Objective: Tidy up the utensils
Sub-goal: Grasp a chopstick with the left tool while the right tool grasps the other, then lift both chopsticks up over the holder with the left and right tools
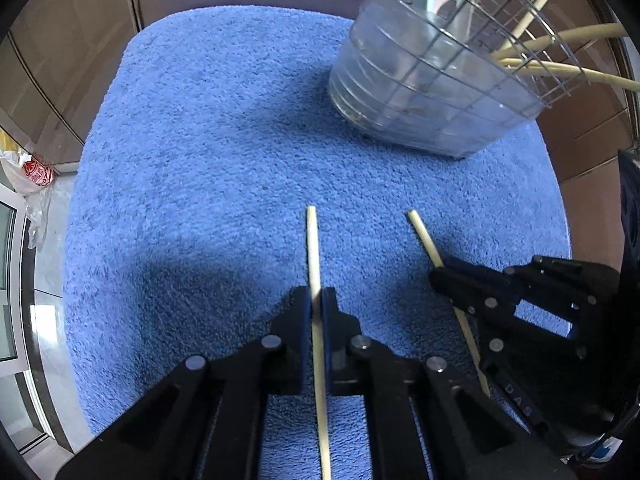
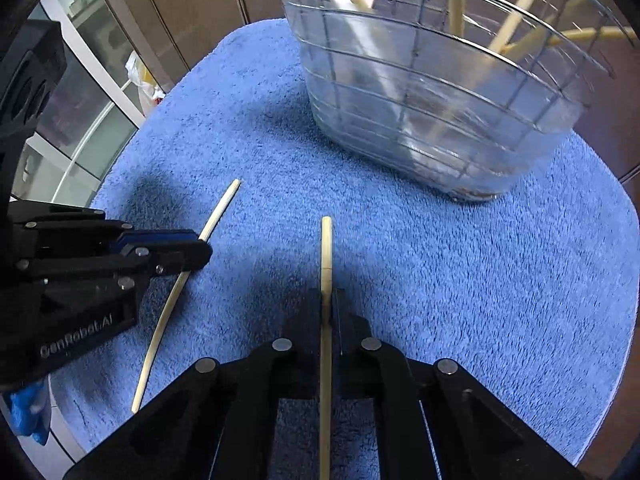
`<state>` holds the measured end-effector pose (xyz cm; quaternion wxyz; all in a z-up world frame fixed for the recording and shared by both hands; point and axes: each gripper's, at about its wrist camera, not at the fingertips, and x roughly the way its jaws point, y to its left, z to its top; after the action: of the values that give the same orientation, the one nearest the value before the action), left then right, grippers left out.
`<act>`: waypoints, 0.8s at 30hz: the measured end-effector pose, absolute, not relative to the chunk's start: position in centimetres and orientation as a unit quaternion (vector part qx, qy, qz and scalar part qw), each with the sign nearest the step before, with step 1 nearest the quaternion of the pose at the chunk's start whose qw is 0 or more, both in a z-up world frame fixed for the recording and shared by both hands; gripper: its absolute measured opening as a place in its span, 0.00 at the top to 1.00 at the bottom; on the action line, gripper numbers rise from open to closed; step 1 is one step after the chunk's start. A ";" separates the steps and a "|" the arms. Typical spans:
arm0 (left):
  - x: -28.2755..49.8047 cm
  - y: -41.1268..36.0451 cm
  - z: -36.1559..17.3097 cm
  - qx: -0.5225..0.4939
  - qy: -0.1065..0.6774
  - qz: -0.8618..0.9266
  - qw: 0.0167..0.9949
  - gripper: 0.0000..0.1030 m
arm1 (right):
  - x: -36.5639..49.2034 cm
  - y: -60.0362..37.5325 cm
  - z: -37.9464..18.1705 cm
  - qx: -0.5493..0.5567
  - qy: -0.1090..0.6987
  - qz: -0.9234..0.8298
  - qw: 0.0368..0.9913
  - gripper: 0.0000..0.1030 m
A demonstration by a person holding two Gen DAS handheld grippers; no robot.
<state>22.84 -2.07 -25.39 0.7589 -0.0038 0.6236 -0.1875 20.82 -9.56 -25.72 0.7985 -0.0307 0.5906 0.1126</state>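
Chopsticks run between clamped jaws, near ends cut off.

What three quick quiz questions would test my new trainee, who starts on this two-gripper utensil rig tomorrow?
1. True or false: the left gripper is shut on a chopstick.
2. What does the right gripper hold? A) second chopstick B) spoon C) nothing
3. What colour is the towel under the wire basket?

Key: 1 true; 2 A; 3 blue.
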 end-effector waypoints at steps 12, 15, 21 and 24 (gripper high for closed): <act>19.3 -1.5 -22.8 0.008 0.561 -0.173 0.810 0.95 | 16.6 -12.3 -23.8 -0.018 0.551 0.137 0.823 0.95; 17.9 -1.5 -21.3 0.014 0.529 -0.172 0.831 0.95 | 14.8 -13.9 -23.0 -0.006 0.526 0.145 0.838 0.95; 14.6 -2.3 -18.4 0.036 0.464 -0.166 0.870 0.96 | 11.1 -16.7 -20.9 0.017 0.479 0.141 0.866 0.95; 13.2 -2.8 -17.2 0.041 0.437 -0.161 0.884 0.95 | 9.5 -17.2 -20.0 0.026 0.457 0.134 0.879 0.95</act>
<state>13.20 -2.84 -17.15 0.8838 0.0407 0.4372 -0.1614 9.52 -17.16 -19.98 0.8789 0.0257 0.4570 0.1341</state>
